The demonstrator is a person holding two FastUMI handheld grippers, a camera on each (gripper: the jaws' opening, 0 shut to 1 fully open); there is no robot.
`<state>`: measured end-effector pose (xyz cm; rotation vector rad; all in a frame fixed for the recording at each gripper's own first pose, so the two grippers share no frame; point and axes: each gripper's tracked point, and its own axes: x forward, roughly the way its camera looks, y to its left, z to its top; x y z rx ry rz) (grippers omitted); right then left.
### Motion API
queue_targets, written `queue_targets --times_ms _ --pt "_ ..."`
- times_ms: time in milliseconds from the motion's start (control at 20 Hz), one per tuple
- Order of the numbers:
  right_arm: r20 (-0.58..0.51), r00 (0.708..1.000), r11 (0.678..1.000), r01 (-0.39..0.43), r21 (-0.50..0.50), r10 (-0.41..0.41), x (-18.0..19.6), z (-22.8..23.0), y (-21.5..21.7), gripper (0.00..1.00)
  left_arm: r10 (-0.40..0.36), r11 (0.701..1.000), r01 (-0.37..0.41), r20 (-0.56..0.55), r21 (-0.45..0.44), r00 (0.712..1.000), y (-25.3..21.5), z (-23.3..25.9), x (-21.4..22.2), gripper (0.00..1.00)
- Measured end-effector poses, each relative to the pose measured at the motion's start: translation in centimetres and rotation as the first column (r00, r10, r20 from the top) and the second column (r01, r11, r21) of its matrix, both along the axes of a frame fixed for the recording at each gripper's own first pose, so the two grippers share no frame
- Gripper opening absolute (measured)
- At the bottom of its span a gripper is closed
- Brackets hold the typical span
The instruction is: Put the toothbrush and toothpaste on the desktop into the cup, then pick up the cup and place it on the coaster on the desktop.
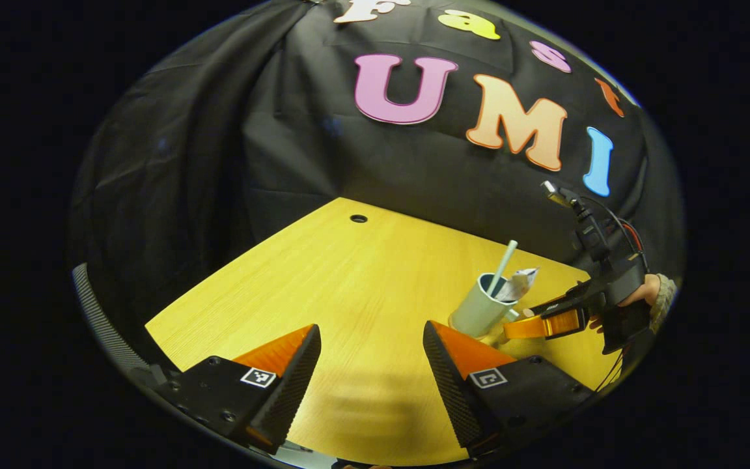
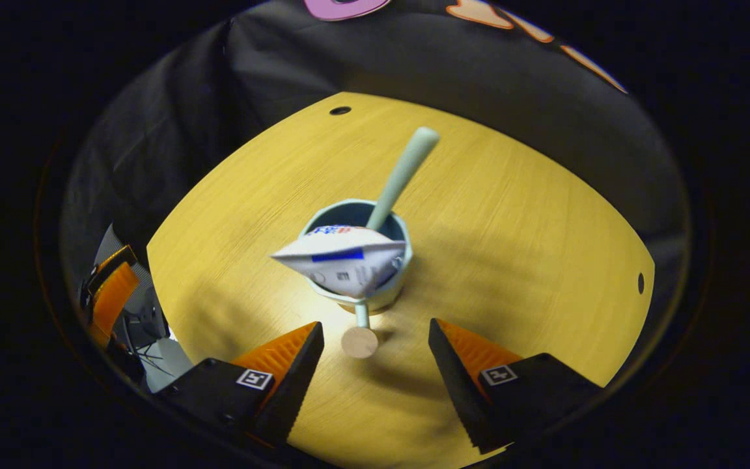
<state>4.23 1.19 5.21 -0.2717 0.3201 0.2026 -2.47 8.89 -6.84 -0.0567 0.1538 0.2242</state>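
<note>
Bright overhead light on the desktop (image 2: 512, 215), soft shadows, dim surroundings, strong fisheye bending at edges

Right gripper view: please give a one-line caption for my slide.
Open right gripper faces cup holding toothbrush and toothpaste on desktop.

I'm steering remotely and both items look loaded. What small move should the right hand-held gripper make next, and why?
Probably ease the right hand-held gripper forward until its open fingers straddle the cup's handle, then close. The toothbrush and toothpaste already stand in the cup, so lifting it comes next, and the handle points straight at that gap. I can't make out the coaster.
</note>
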Motion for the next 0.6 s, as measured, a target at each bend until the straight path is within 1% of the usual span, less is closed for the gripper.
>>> queue_targets --times_ms 50,100,200,250,300,350,450,600 --pt "0.037 0.999 0.999 0.011 0.036 -0.012 -1.3 0.3 -0.6 1.0 -0.025 1.0 0.025 -0.005 0.006 1.0 -0.7 0.1 0.5 0.92" --pt "0.07 0.997 0.997 0.012 0.076 -0.018 -2.5 0.5 -1.3 0.96 -0.049 0.999 0.049 -0.009 0.008 0.999 -1.5 0.1 0.9 0.91" --pt "0.134 0.99 0.985 0.013 0.173 -0.036 -5.2 0.9 -2.5 0.96 -0.095 0.995 0.095 -0.001 0.01 0.995 -3.0 0.6 1.8 0.91" --pt "0.168 0.984 0.974 0.014 0.228 -0.053 -6.4 1.0 -3.3 0.96 -0.119 0.993 0.119 -0.002 0.012 0.993 -3.8 0.5 2.2 0.91" --pt "0.198 0.977 0.96 0.017 0.28 -0.075 -7.1 1.0 -4.0 0.99 -0.139 0.99 0.139 -0.004 0.016 0.99 -4.6 0.6 2.6 0.91" --pt "0.222 0.97 0.946 0.023 0.324 -0.1 -7.8 0.8 -4.9 0.96 -0.161 0.987 0.161 -0.007 0.019 0.987 -5.3 0.6 3.0 0.92" --pt "0.263 0.951 0.919 0.049 0.39 -0.163 -9.2 0.4 -7.1 0.96 -0.203 0.979 0.203 -0.007 0.026 0.979 -6.7 0.8 3.4 0.92" --pt "0.284 0.926 0.883 0.097 0.46 -0.25 -11.9 -0.2 -10.4 0.96 -0.261 0.965 0.262 -0.014 0.03 0.965 -8.6 0.7 3.9 0.91"
